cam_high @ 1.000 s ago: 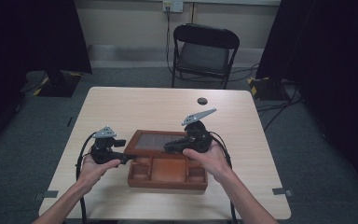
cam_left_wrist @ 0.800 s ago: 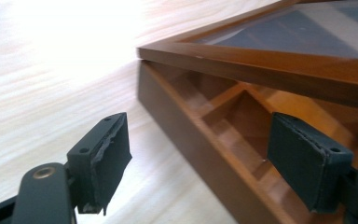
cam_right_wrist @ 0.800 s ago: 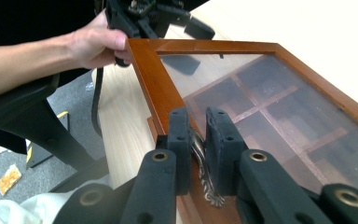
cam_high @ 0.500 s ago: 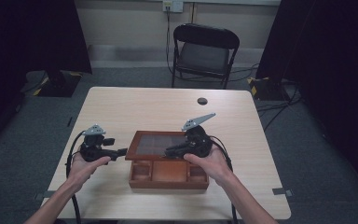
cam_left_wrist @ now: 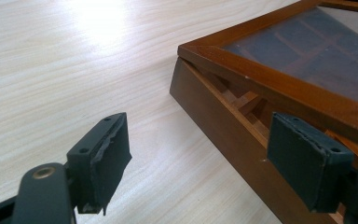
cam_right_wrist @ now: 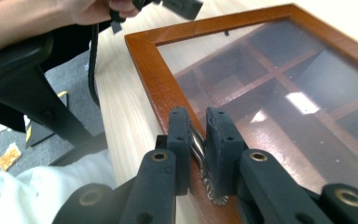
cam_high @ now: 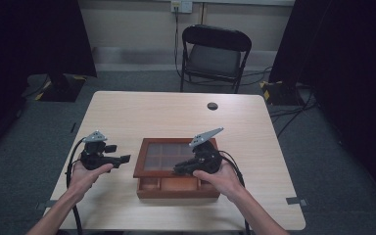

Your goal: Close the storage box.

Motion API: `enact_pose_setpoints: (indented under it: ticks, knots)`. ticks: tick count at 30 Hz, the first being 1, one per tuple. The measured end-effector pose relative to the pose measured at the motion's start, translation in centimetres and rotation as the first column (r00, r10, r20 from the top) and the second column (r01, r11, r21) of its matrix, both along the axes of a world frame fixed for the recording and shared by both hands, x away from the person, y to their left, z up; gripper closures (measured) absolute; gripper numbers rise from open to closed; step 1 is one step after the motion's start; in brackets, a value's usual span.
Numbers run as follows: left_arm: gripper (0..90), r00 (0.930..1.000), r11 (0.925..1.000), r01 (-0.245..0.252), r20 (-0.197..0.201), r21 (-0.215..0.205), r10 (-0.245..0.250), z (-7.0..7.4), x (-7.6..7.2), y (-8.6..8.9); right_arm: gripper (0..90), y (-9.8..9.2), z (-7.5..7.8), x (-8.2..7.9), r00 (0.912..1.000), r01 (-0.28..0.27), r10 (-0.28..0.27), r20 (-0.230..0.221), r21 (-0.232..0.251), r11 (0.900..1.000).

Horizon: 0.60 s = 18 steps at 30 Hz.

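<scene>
The jaws of our right gripper (cam_right_wrist: 198,140) are pinched on a small metal handle (cam_right_wrist: 198,145) at the near edge of the glass-panelled lid (cam_right_wrist: 279,88), while those of our left gripper (cam_left_wrist: 205,158) stand wide apart with nothing between them.

We see the wooden box (cam_high: 176,183) sitting on the light wooden table (cam_high: 127,112), toward the person's side and roughly centred between the two hands. Its lid, a brown wooden frame around a tinted pane, appears lifted slightly along its front: in the left gripper view a gap opens between the lid's frame (cam_left_wrist: 270,79) and the box's side wall (cam_left_wrist: 223,126), and we can make out wooden dividers inside. From above, the front row of compartments lies uncovered in front of the lid (cam_high: 169,156). Through the pane in the right gripper view we make out a grid of compartments; whether they hold anything we cannot tell.

Our right gripper (cam_high: 196,166) rests over the lid's near right part, held by the right hand (cam_high: 220,178). Our left gripper (cam_high: 103,157) is held just beside the box's left side, apart from it, in the left hand (cam_high: 85,174), with its jaws pointing toward the box.

Farther off on the table, a small dark round object (cam_high: 212,105) lies near the far edge. Beyond the table stands a black folding chair (cam_high: 213,54) on grey carpet.
</scene>
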<state>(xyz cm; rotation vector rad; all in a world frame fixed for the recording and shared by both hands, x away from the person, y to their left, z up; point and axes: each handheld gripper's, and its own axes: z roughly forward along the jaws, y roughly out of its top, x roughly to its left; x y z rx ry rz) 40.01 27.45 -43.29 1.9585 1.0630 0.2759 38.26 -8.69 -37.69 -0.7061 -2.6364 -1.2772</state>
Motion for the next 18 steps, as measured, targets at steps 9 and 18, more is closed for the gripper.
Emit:
enact_pose_setpoints:
  ticks: [9,18]
  knots:
    - [19.4,0.9999,0.9997,0.013,0.006,0.019,-0.013,0.0,-0.1,-0.4,81.4,0.7,-1.3,-0.1,0.9999,-0.009,0.009,-0.009,-0.021,1.000]
    - [19.2,1.0000,0.9994,0.006,0.007,0.034,-0.007,-0.2,0.0,-0.5,81.9,1.6,-2.9,-0.2,0.9993,-0.021,0.019,-0.032,-0.050,0.999]
